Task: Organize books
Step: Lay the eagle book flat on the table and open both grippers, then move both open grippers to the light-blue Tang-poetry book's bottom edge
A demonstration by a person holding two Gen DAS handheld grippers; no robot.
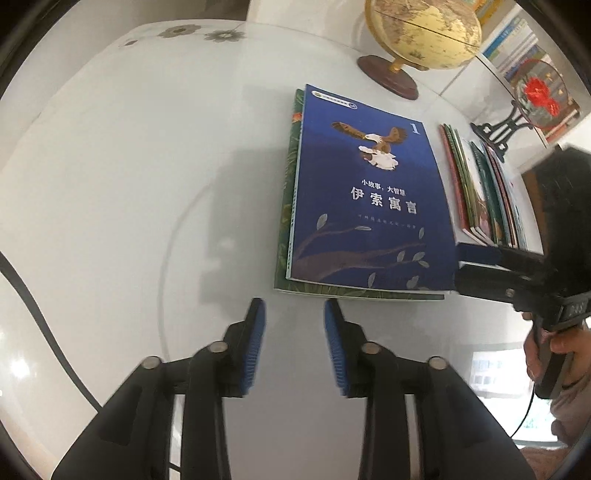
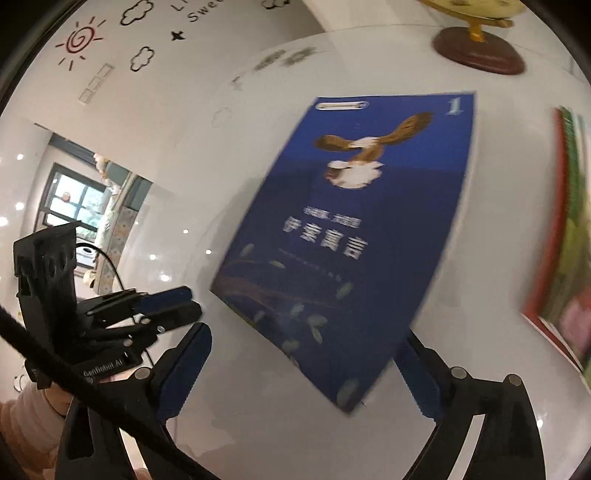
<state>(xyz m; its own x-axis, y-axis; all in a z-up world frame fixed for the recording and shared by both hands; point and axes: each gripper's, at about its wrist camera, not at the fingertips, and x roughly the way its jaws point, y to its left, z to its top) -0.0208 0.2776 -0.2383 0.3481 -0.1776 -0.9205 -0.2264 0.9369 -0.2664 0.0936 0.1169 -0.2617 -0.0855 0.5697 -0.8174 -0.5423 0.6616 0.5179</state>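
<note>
A blue book with an eagle on its cover (image 1: 369,192) lies flat on a green book (image 1: 284,206) on the white table (image 1: 129,184). My left gripper (image 1: 294,302) hovers just in front of the stack's near edge, open, with nothing between its blue pads (image 1: 255,347). In the right wrist view the blue book (image 2: 351,206) is blurred. My right gripper (image 2: 304,334) stands wide open around its near corner, and the pads (image 2: 195,354) do not press on it. The right gripper (image 1: 480,266) also shows at the book's lower right corner. The left gripper (image 2: 166,306) shows at the left.
A pile of thin books (image 1: 480,192) with red and green covers (image 2: 565,240) lies right of the blue book. Behind stand a globe on a wooden base (image 1: 421,33), a round red fan ornament (image 1: 539,92) and a bookshelf (image 1: 517,40). A hand (image 1: 554,350) holds the right gripper.
</note>
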